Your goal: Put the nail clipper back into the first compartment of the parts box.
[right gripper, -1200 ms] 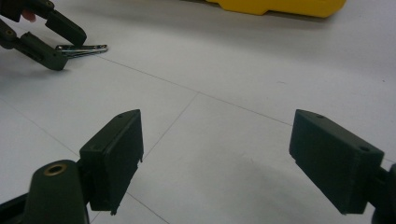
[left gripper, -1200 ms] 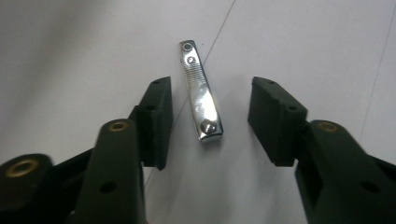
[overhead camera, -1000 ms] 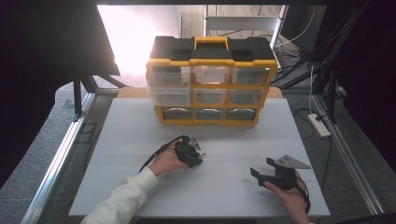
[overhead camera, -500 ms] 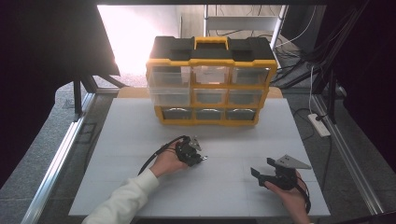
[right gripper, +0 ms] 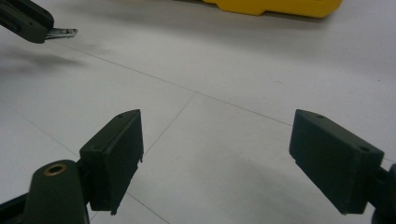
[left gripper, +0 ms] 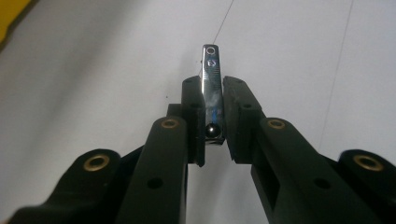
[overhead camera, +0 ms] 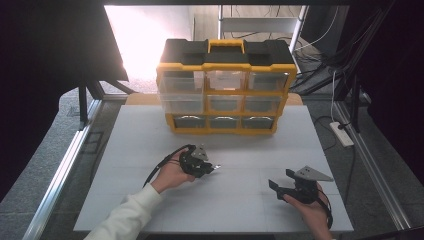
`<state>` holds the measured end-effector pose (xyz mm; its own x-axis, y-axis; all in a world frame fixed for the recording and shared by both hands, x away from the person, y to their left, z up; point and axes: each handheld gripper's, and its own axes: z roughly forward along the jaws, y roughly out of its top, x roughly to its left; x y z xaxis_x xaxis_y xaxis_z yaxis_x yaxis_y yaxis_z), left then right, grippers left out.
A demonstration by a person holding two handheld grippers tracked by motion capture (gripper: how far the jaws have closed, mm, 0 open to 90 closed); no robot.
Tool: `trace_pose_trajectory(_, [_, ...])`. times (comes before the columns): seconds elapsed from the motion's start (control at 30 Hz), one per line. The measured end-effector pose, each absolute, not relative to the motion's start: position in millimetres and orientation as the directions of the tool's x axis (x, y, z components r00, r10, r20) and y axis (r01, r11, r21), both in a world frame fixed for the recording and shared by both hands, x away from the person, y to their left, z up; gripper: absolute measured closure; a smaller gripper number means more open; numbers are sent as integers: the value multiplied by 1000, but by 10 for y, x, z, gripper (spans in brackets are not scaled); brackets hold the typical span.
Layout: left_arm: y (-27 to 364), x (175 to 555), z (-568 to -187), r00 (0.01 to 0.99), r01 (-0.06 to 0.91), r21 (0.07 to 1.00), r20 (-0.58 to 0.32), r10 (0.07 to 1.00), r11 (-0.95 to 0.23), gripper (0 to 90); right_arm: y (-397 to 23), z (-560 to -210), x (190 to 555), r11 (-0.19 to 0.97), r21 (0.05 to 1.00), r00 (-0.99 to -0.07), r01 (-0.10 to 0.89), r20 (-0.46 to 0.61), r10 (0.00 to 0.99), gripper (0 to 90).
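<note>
Fingers (left gripper: 194,121) of the left gripper (left gripper: 214,116) pinch a narrow shiny metal piece (left gripper: 211,79), its tip poking out above the white desk (overhead camera: 240,150). Since a second ago this hand has barely shifted. The right gripper (right gripper: 217,163) hangs spread wide with nothing between, near the desk's front right edge. Bare desk lies between the two, and up to the yellow drawer organizer (overhead camera: 225,85) at the back.

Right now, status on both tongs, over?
Left tongs shut on small metal piece, above the white table. Right tongs open, empty. Yellow organizer at the far edge, drawers closed. Nothing between.
</note>
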<state>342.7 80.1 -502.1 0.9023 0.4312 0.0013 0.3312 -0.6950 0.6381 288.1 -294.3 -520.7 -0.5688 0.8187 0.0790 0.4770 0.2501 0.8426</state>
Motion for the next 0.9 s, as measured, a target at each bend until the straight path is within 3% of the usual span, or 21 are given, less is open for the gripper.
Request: trace_pose_trajectory(0.9, [1026, 3248, -4957, 883, 312, 719, 21, 469, -621, 792, -2947, -5207, 2881, 250, 843, -571, 476, 81, 817, 179])
